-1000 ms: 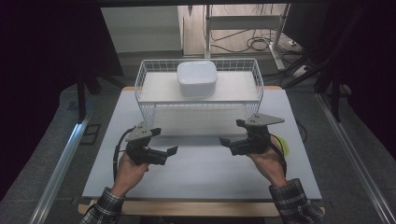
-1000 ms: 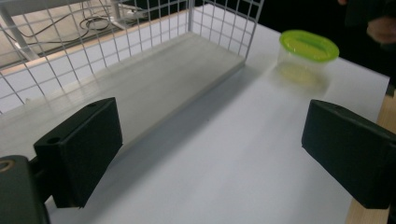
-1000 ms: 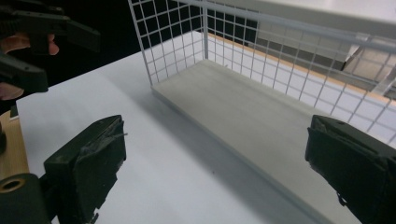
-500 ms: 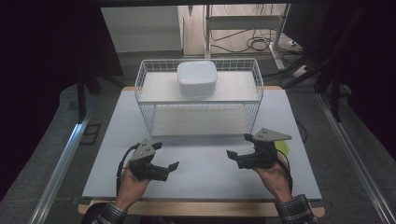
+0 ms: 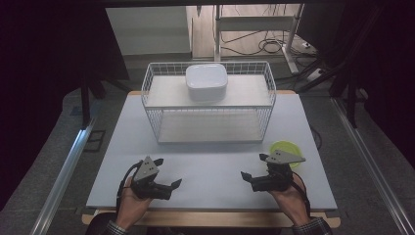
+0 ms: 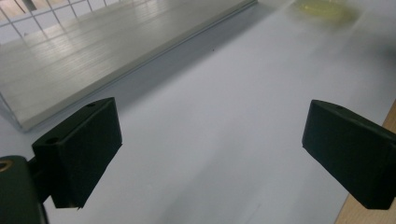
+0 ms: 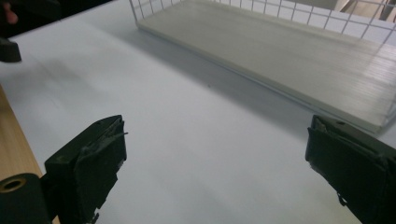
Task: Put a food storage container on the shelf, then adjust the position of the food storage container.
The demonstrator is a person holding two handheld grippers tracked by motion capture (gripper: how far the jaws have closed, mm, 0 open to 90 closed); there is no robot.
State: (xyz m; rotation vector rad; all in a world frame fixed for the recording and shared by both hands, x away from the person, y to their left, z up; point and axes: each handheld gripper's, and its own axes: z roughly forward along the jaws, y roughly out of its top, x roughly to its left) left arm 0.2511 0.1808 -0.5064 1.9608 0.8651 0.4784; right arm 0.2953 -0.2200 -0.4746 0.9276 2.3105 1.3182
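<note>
You held two black two-jaw grippers low over the near edge of the pale grey table top (image 5: 210, 147). Your left gripper (image 5: 171, 186) sat toward the near left corner, its jaws spread wide with nothing between them; your right gripper (image 5: 247, 177) sat toward the near right corner, jaws likewise wide and empty. Their tips pointed inward at each other, well apart, with bare table between them. Each carried one grey three-cornered plate on top and one trailing black cable.

One small round yellow-green dish (image 5: 286, 148) lay near the table's right edge, just beyond your right gripper and partly hidden behind its plate. In the left gripper view the same dish (image 6: 324, 9) showed blurred at the far end.

Farther off, one white wire basket rack (image 5: 210, 105) stood across the middle toward the table's far edge, with two pale shelf boards, a lower and an upper. One white rounded-square container (image 5: 206, 81) rested on the upper board, about centred. Nothing stood between your grippers and the rack's lower shelf (image 7: 299, 56).
</note>
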